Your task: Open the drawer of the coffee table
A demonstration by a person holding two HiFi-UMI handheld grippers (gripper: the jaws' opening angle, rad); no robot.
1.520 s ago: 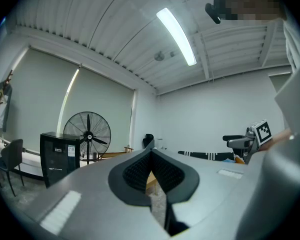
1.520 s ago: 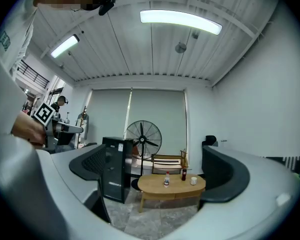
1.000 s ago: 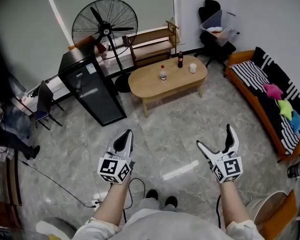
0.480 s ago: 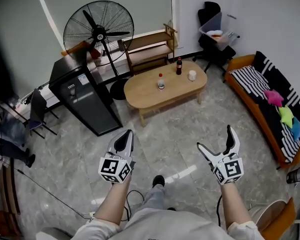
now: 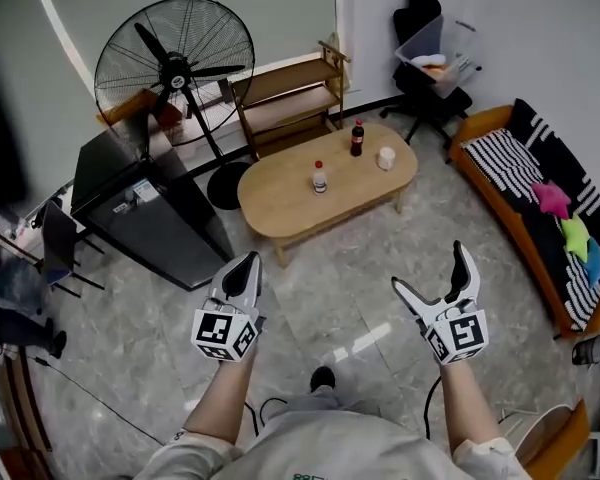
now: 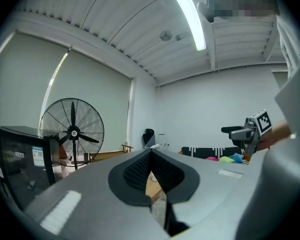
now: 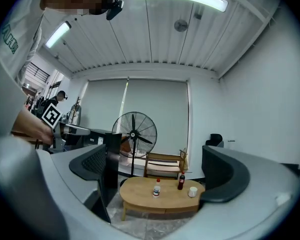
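Note:
The oval wooden coffee table (image 5: 330,200) stands on the stone floor ahead of me, well beyond both grippers. On it are a white-labelled bottle (image 5: 320,178), a dark bottle (image 5: 357,138) and a white cup (image 5: 386,158). Its drawer front does not show clearly in any view. My left gripper (image 5: 244,266) is held at the lower left, jaws shut and empty. My right gripper (image 5: 432,272) is held at the lower right, open and empty. In the right gripper view the coffee table (image 7: 140,196) sits framed between the spread jaws of the right gripper (image 7: 157,170). The left gripper (image 6: 151,155) shows closed pads.
A large pedestal fan (image 5: 165,68) and a black cabinet (image 5: 150,213) stand left of the table. A wooden shelf (image 5: 290,98) is behind it. An orange sofa (image 5: 525,203) with bright cushions runs along the right. An office chair (image 5: 430,63) holds a plastic bin.
The view has shifted forward and left: the table, fan and cabinet sit lower and nearer. Both grippers keep the same pose, left shut and right open.

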